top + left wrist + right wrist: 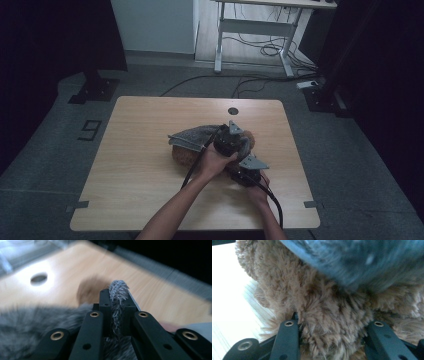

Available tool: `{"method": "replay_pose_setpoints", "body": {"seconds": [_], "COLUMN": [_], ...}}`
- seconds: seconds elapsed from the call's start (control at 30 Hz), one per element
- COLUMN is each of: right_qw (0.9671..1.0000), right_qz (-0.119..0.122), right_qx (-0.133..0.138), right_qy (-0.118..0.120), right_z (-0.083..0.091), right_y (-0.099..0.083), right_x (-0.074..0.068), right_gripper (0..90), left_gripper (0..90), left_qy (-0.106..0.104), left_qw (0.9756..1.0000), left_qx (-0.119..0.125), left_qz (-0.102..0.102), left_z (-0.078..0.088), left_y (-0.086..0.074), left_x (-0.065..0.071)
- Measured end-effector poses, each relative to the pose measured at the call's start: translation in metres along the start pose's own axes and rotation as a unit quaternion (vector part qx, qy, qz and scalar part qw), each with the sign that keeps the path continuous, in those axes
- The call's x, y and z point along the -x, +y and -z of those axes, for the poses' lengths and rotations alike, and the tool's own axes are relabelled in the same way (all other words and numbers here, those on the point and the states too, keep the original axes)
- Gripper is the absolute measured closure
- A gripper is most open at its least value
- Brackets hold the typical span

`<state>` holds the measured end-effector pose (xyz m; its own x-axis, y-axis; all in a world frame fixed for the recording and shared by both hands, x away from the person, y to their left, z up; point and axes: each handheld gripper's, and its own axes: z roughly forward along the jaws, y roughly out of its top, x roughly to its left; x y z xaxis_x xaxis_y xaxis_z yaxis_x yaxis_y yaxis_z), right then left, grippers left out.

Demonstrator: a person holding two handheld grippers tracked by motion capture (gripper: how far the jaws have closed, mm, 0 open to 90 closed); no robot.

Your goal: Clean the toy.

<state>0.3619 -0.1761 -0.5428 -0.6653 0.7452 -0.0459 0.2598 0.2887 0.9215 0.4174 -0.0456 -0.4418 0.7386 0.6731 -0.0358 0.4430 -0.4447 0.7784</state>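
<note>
at a pale wooden table [135, 175], we work two hand-held grippers over a brown plush toy [181, 154] lying near the table's middle, a little toward our side. our left gripper [235, 134] sits above the toy's far end; its own view shows the black jaws pinched together on a thin fold of grey fuzzy fabric [117, 302], which stands up between the pads [106, 305] and spills down in front of the camera. from above, that grey fabric drapes across the toy's top and reaches toward the left, touching the brown fur beneath it. our right gripper [245, 172] rests low on the near side of the toy, close beside the left one; its view shows the jaws partway closed with a thick bunch of brown plush [329, 322] pressed between them, the grey cloth blurred across the upper edge. the left gripper's view is smeared, the tabletop and its round cable hole [39, 278] streaked behind the jaws. both our forearms enter from the bottom edge of the high view, with black cables trailing back from each gripper.
</note>
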Motion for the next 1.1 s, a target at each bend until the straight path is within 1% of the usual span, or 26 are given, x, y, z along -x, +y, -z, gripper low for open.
{"method": "replay_pose_setpoints", "body": {"seconds": [0.07,0.1,0.2,0.23,0.3,0.33,0.37,0.4,0.43,0.5,0.53,0.57,0.6,0.63,0.67,0.73,0.8,0.87,0.9,0.97,1.0,1.03,1.07,1.1], "right_qw": [1.0000,1.0000,1.0000,1.0000,1.0000,1.0000,1.0000,1.0000,1.0000,1.0000,1.0000,1.0000,0.9999,1.0000,1.0000,1.0000,1.0000,1.0000,0.9999,1.0000,1.0000,1.0000,1.0000,1.0000], "right_qz": [-0.002,-0.001,0.003,0.004,0.005,0.006,0.005,0.004,0.003,0.004,0.006,0.007,0.009,0.008,0.007,0.006,0.002,-0.002,-0.005,-0.001,0.000,0.002,0.004,0.004], "right_qx": [-0.003,-0.002,-0.003,-0.004,-0.005,-0.004,-0.004,-0.002,-0.001,-0.001,-0.001,-0.001,-0.001,-0.001,-0.001,-0.002,0.000,-0.001,-0.001,-0.001,-0.001,-0.002,0.000,-0.001], "right_qy": [0.002,0.003,0.002,0.003,0.004,0.003,0.004,0.005,0.005,0.005,0.005,0.005,0.005,0.005,0.005,0.006,0.006,0.008,0.009,0.007,0.007,0.006,0.005,0.005], "right_z": [0.000,0.000,0.000,0.001,0.002,0.002,0.003,0.003,0.003,0.003,0.003,0.003,0.003,0.003,0.003,0.003,0.003,0.004,0.004,0.003,0.003,0.003,0.003,0.003], "right_y": [-0.001,-0.001,-0.001,-0.001,-0.001,-0.002,-0.002,-0.003,-0.003,-0.002,-0.002,-0.002,-0.002,-0.002,-0.002,-0.003,-0.003,-0.004,-0.004,-0.003,-0.003,-0.003,-0.003,-0.003], "right_x": [0.000,-0.001,-0.002,-0.002,-0.002,-0.002,-0.002,-0.001,-0.001,-0.001,-0.002,-0.002,-0.002,-0.002,-0.002,-0.002,-0.001,0.000,0.000,0.000,0.000,0.000,-0.001,-0.001], "right_gripper": [60.5,60.5,60.6,60.5,60.6,60.5,60.5,60.5,60.5,60.5,60.5,60.5,60.5,60.5,60.5,60.5,60.5,60.5,60.5,60.5,60.5,60.5,60.5,60.5], "left_gripper": [82.9,83.0,83.1,83.1,83.1,83.1,83.2,83.2,83.3,83.5,83.6,83.5,83.5,83.5,83.5,83.5,83.5,83.5,83.5,83.4,83.4,83.3,83.3,83.2], "left_qy": [0.001,0.006,0.041,0.054,0.068,0.078,0.081,0.081,0.076,0.067,0.069,0.073,0.081,0.089,0.095,0.105,0.115,0.111,0.109,0.102,0.099,0.097,0.100,0.104], "left_qw": [0.9998,0.9998,0.9991,0.9985,0.9976,0.9968,0.9963,0.9959,0.9956,0.9952,0.9949,0.9948,0.9943,0.9936,0.9927,0.9905,0.9887,0.9872,0.9869,0.9864,0.9855,0.9851,0.9837,0.9828], "left_qx": [0.005,0.005,-0.006,-0.006,-0.003,-0.003,-0.001,0.004,0.009,0.020,0.024,0.030,0.033,0.039,0.041,0.042,0.032,0.023,0.019,0.011,0.010,0.010,0.009,0.006], "left_qz": [0.017,0.019,0.002,0.002,0.012,0.020,0.027,0.042,0.054,0.069,0.069,0.065,0.060,0.058,0.061,0.079,0.091,0.112,0.118,0.128,0.137,0.142,0.149,0.152], "left_z": [-0.002,0.000,0.010,0.016,0.025,0.033,0.038,0.046,0.054,0.067,0.072,0.077,0.083,0.087,0.092,0.101,0.105,0.108,0.108,0.107,0.106,0.106,0.106,0.105], "left_y": [-0.005,-0.007,-0.008,-0.010,-0.015,-0.020,-0.024,-0.030,-0.035,-0.043,-0.045,-0.047,-0.049,-0.050,-0.052,-0.056,-0.062,-0.071,-0.076,-0.084,-0.088,-0.090,-0.093,-0.095], "left_x": [-0.008,-0.010,-0.017,-0.022,-0.032,-0.041,-0.047,-0.057,-0.065,-0.074,-0.075,-0.077,-0.078,-0.079,-0.082,-0.093,-0.103,-0.114,-0.117,-0.123,-0.126,-0.128,-0.131,-0.134]}}
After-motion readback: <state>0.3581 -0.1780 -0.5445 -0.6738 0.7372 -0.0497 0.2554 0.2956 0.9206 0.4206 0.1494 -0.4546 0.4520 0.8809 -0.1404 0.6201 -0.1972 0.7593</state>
